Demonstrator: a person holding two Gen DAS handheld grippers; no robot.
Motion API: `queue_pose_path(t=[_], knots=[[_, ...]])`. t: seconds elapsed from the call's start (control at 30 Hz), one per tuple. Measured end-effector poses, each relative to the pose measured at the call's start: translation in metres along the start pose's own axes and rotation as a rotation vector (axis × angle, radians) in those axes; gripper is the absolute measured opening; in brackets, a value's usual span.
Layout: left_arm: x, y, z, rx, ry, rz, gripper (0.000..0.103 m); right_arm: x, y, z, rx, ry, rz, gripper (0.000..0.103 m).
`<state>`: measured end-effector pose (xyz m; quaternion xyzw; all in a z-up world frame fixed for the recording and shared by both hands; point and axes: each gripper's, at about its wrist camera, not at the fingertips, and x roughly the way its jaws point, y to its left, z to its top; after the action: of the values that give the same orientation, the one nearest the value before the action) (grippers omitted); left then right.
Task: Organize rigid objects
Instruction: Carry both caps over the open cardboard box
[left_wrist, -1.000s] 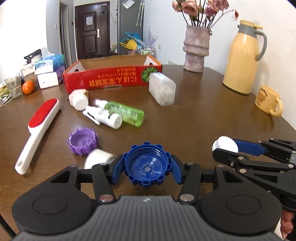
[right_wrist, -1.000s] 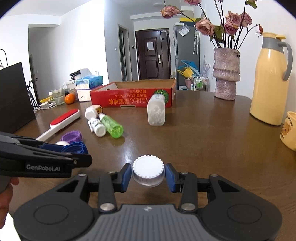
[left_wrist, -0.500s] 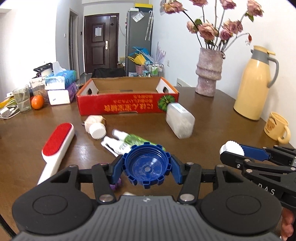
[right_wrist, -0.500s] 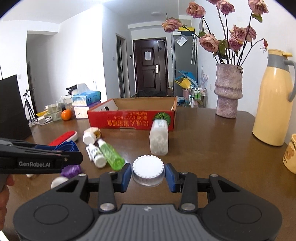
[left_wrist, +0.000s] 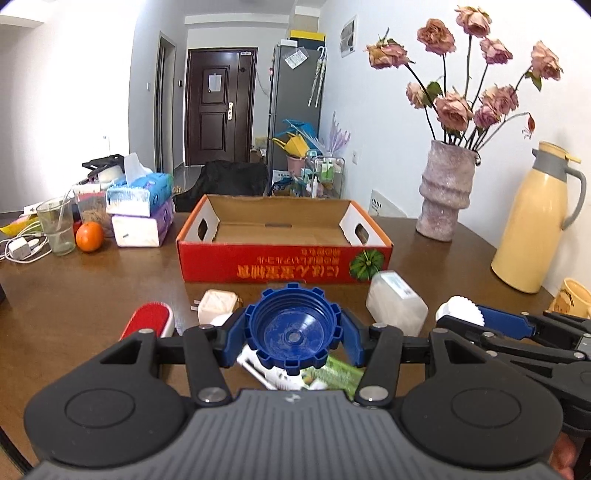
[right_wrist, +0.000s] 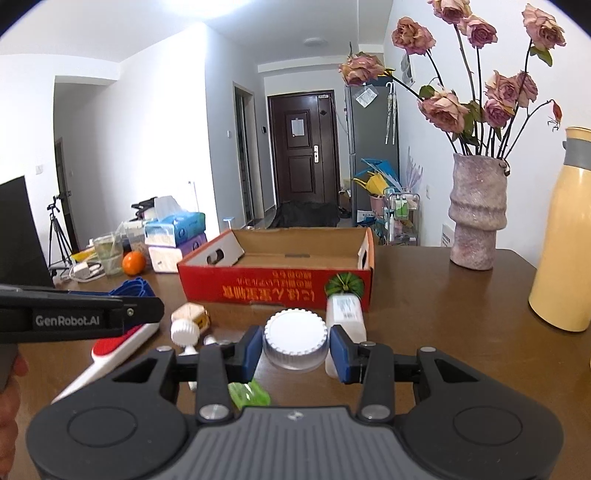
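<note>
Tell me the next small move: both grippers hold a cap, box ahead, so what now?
Probably carry both forward over the red box and release there. The left gripper is shut on the blue cap, the right gripper on the white cap, and the box, open-topped and apparently empty, is just beyond the clutter.

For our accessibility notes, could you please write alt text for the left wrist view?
The left gripper grips a blue cap above a wooden table, facing an open red box. At right, the right gripper grips a white cap. A brush and bottles lie below.
</note>
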<state>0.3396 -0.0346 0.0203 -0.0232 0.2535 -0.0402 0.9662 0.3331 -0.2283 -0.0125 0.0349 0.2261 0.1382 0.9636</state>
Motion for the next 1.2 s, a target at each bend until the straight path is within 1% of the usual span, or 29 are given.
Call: queue_pose_path(t=[0.17,0.53,0.8,1.0,1.2], knots=[[0.011,0.007,0.015,-0.017,-0.018,0.0,0.054,0.014,0.006,0.016,0.008,-0.024,-0.002,0.039],[0.041,0.014,0.051,-0.047,-0.078,0.038,0.054,0.053,0.008,0.053,0.03,-0.052,-0.013,0.039],[0.075,0.022,0.065,-0.079,-0.067,0.079,0.054,0.087,0.011,0.069,0.036,-0.057,-0.003,0.039],[0.097,0.032,0.076,-0.105,-0.065,0.087,0.054,0.115,0.007,0.07,0.042,-0.034,0.007,0.039],[0.123,0.035,0.085,-0.109,-0.052,0.097,0.054,0.14,0.002,0.075,0.047,-0.019,0.002,0.039]])
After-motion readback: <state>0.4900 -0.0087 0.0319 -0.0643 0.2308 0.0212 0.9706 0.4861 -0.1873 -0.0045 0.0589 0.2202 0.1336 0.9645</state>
